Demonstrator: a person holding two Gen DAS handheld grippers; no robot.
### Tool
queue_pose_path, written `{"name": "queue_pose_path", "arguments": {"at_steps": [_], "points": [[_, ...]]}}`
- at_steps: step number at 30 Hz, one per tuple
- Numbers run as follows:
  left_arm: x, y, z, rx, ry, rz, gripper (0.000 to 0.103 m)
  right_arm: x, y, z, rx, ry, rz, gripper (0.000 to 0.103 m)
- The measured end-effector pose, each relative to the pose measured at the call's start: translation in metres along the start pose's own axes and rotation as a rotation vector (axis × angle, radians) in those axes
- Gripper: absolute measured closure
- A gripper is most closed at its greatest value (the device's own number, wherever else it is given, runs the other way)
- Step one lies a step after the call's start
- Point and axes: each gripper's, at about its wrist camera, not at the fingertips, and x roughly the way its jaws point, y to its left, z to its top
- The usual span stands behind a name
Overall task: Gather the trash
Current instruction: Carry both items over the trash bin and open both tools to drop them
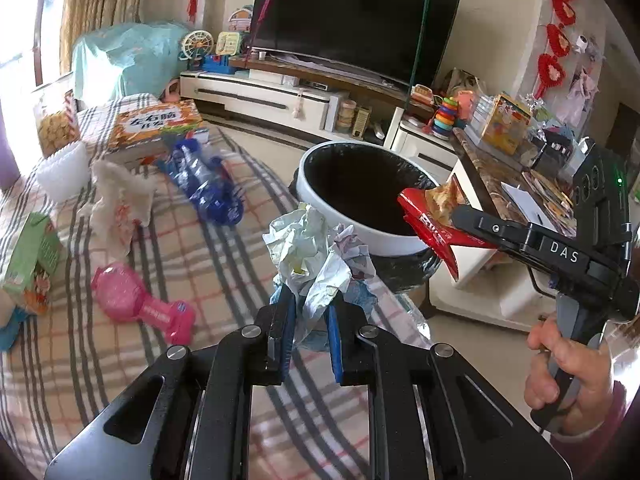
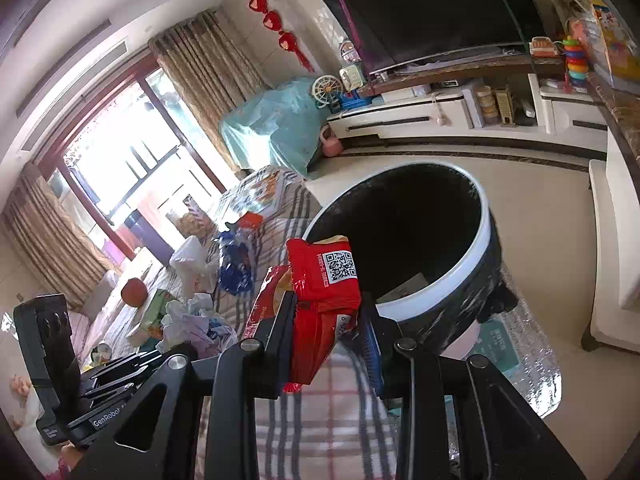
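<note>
The paper wad (image 1: 316, 256) is pinched between the blue pads of the left gripper (image 1: 308, 320), jaws pressed tight on its lower tail. It stands up out of the jaws, long axis running away from the camera, its crumpled head toward the bin (image 1: 360, 192). Its base is hidden behind the fingers, and in the right wrist view only a pale crumpled part (image 2: 192, 316) shows beside the left gripper's body.

The red packet (image 2: 324, 304) is clamped in the right gripper (image 2: 328, 332), jaws part-way closed on its sides. It points forward and up, QR-code end toward the bin's mouth (image 2: 400, 240); its lower end is cut off behind the fingers. In the left wrist view the packet (image 1: 432, 220) sticks out sideways over the bin's white rim, and the fingers hide much of it. A hand (image 1: 560, 368) grips the handle.

The bin's inside is black and hard to read; a pale scrap lies near its bottom. Behind, on the plaid cloth (image 1: 200, 264), lie a crushed blue bottle (image 1: 208, 184), a pink toy (image 1: 136, 304) and a green carton (image 1: 32, 264), the carton cut by the frame's edge.
</note>
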Motion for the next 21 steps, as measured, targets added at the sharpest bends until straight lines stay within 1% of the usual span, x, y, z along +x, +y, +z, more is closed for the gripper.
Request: {"name": "queue_pose_path", "arguments": {"at_steps": [11, 21], "points": [[0.018, -0.018, 0.025, 0.034, -0.002, -0.013, 0.090, 0.001, -0.020, 0.017, 0.006, -0.017, -0.028, 0.073], [0.042, -0.030, 0.050, 0.048, 0.010, -0.018, 0.090, 0.007, -0.035, 0.035, 0.005, -0.021, -0.051, 0.073]]}}
